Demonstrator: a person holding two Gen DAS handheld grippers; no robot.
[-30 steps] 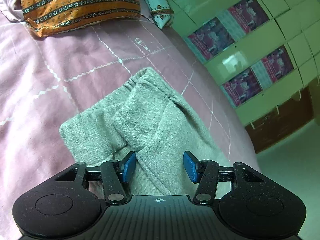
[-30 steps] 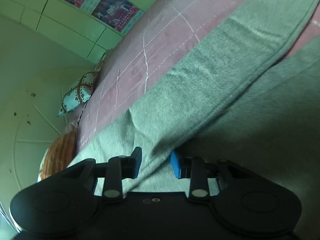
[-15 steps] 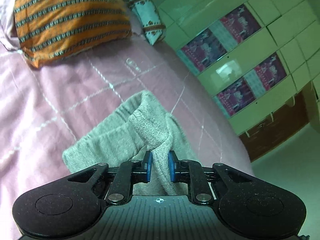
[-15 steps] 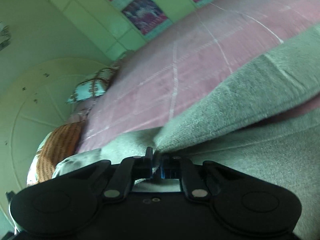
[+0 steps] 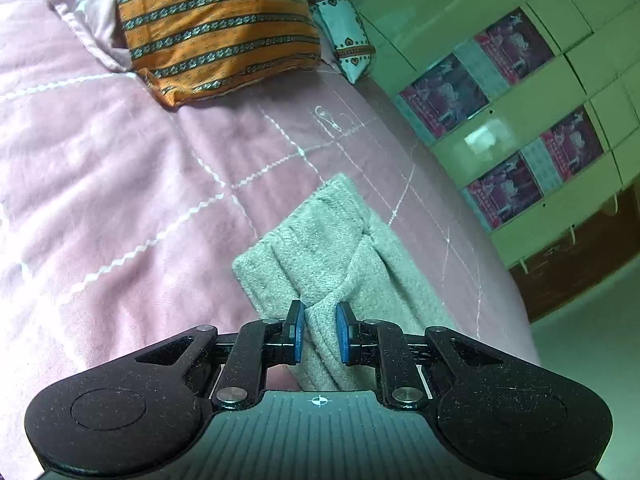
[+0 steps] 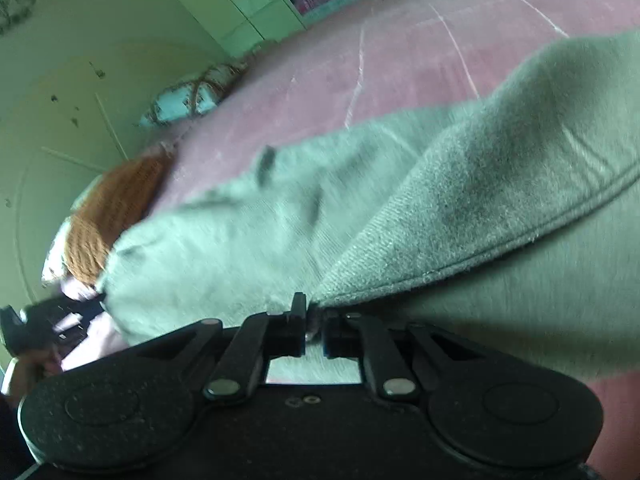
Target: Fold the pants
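Observation:
Grey-green pants (image 5: 340, 248) lie bunched on a pink quilted bed (image 5: 120, 184). My left gripper (image 5: 319, 334) is shut on a gathered ridge of the pants fabric, which is pulled up off the bed between the blue pads (image 5: 297, 332). In the right wrist view the pants (image 6: 460, 184) fill most of the frame, with a hemmed edge folded over. My right gripper (image 6: 314, 326) is shut on that edge of the pants. The view is motion-blurred.
An orange striped pillow (image 5: 216, 28) and a small light-blue cushion (image 5: 344, 44) lie at the head of the bed. A green tiled wall (image 5: 520, 92) with picture tiles runs along the bed's right side. The orange pillow (image 6: 112, 212) also shows in the right wrist view.
Both grippers closed on the pants fabric, then lifted it. The left view has pulled back, drawing the fabric into a narrower ridge. The right gripper has swung, raising the hemmed edge.

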